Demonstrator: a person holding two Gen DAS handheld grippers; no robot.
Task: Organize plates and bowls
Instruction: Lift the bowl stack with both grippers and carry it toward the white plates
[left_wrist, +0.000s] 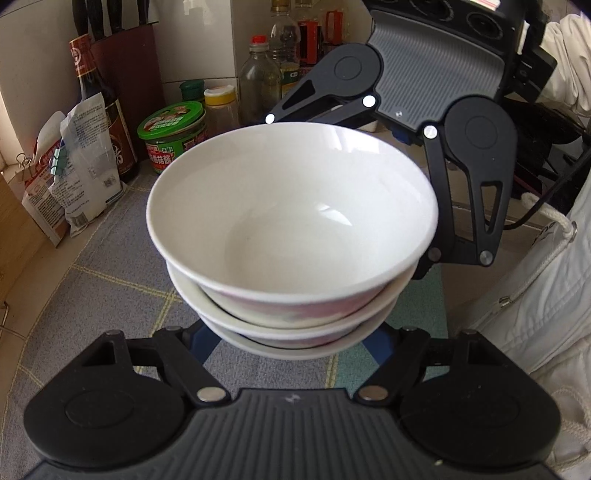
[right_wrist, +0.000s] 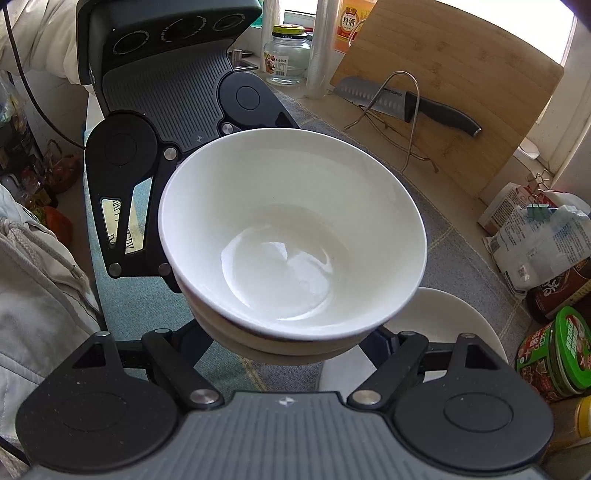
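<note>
1. Bowl stack (left_wrist: 291, 236) is off the cloth (left_wrist: 110, 288), carried between both grippers.
2. Left gripper (left_wrist: 291, 354) and right gripper (right_wrist: 291, 343) clamp the stack from opposite sides, sharing its weight.
3. Plate (right_wrist: 454, 317) lies below, likely the target.

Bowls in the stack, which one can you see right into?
The top bowl: its white inside is fully open to view, while the two nested beneath it show only their rims.

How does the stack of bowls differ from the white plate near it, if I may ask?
The stack of bowls is deep and several high; the white plate is shallow and single. The stack is held clear of the checked mat; the plate lies flat on it. Both are white.
</note>
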